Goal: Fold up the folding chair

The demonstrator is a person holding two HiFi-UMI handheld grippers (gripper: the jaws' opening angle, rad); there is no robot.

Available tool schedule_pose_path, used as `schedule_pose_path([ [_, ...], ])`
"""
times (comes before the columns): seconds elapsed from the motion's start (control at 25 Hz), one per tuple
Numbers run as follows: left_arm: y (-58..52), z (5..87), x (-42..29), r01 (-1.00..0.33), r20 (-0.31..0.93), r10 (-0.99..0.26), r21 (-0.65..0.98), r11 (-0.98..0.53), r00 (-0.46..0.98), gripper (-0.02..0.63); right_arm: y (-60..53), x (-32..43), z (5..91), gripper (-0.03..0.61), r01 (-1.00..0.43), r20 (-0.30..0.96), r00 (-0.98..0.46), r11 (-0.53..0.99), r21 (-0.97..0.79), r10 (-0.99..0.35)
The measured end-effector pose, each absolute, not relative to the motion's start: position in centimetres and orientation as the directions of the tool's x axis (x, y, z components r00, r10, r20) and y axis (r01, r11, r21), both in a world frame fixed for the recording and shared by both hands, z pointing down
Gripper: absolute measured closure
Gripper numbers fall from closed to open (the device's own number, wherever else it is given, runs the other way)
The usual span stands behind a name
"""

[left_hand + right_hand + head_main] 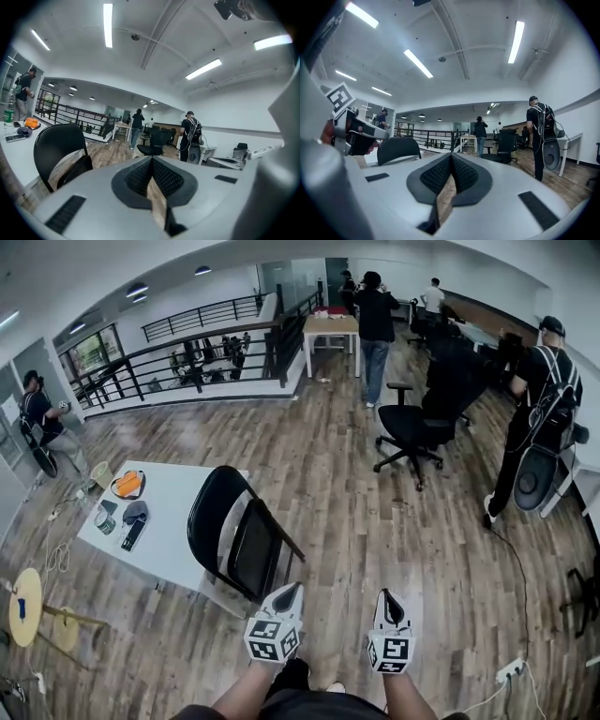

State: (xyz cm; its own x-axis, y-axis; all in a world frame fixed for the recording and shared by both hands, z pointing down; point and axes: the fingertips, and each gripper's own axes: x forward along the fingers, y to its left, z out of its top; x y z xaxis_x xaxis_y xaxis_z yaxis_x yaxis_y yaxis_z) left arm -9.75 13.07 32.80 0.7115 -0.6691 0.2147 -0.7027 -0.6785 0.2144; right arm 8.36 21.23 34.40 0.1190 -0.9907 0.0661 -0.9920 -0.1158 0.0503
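The black folding chair (239, 538) stands unfolded on the wooden floor, its back against the white table's (173, 521) near edge. My left gripper (291, 593) hangs just below and right of the chair's seat, jaws shut with nothing in them, apart from the chair. My right gripper (388, 600) is further right over bare floor, also shut and empty. In the left gripper view the chair (60, 149) shows at the left beyond the closed left gripper (151, 162). In the right gripper view the chair (398, 149) lies ahead of the closed right gripper (451, 158), and the left gripper (349, 129) shows at the left.
The table carries an orange item (127, 484) and small dark devices. A black office chair (412, 427) stands further back. People stand at the back and right, one (534, 418) beside a desk. A railing (187, 357) runs along the far left. A round wooden stool (26, 606) stands near left.
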Motion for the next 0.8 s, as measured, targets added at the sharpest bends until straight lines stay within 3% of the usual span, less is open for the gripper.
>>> schedule_pose_path([
  [0.6,17.8,30.8,-10.4,-0.720,0.198,-0.692,0.175,-0.672,0.694,0.609,24.9,7.2,32.3,0.565,-0.991,0.036,0.091,-0.087,0.103,-0.995],
  [0.8,16.1,30.7,-11.5,-0.731,0.189,-0.706,0.168,-0.662,0.683,0.609,22.7,5.4,30.5,0.565,-0.974,-0.010,0.081,-0.082,0.209,-0.997],
])
